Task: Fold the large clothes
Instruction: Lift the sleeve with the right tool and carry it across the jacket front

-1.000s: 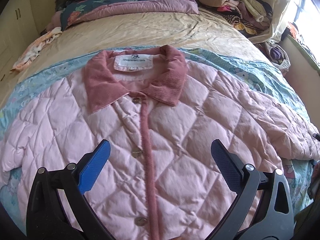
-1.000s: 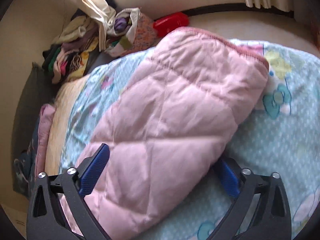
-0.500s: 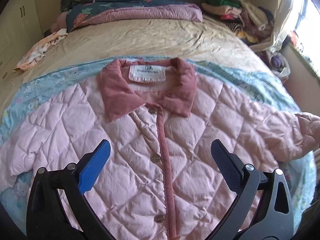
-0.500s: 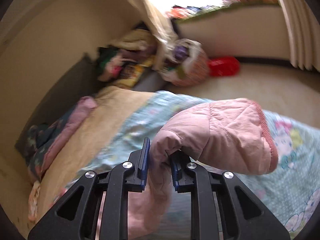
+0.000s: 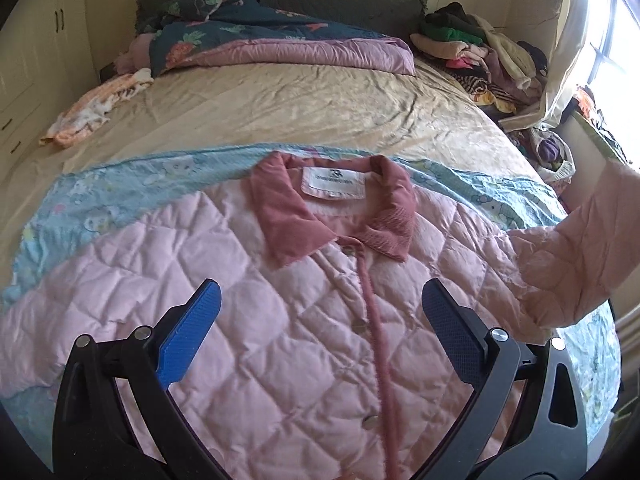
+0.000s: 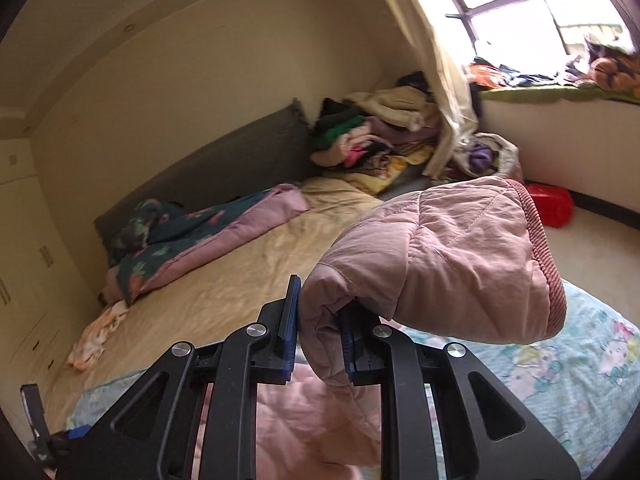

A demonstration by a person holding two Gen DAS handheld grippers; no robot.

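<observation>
A pink quilted jacket (image 5: 280, 320) with a darker pink corduroy collar (image 5: 288, 220) lies front up and buttoned on a light blue cartoon-print blanket (image 5: 104, 196). My left gripper (image 5: 320, 332) hovers open over the jacket's chest, nothing between its blue pads. In the left wrist view the jacket's right-side sleeve (image 5: 576, 256) is lifted off the bed. My right gripper (image 6: 320, 328) is shut on that sleeve (image 6: 440, 260) a short way back from the ribbed cuff (image 6: 540, 248), which flops over to the right above the blanket (image 6: 560, 368).
A beige sheet (image 5: 280, 112) covers the far bed. A folded floral and mauve quilt (image 5: 260, 40) lies at the headboard, a clothes heap (image 5: 480, 52) at the back right, a small pale garment (image 5: 96, 108) at the left. A red object (image 6: 552, 204) sits on the floor by the window wall.
My right gripper closed on the sleeve, lifted it off the blanket and rolled toward level. My left gripper drew back and up, so more of the jacket and bed shows.
</observation>
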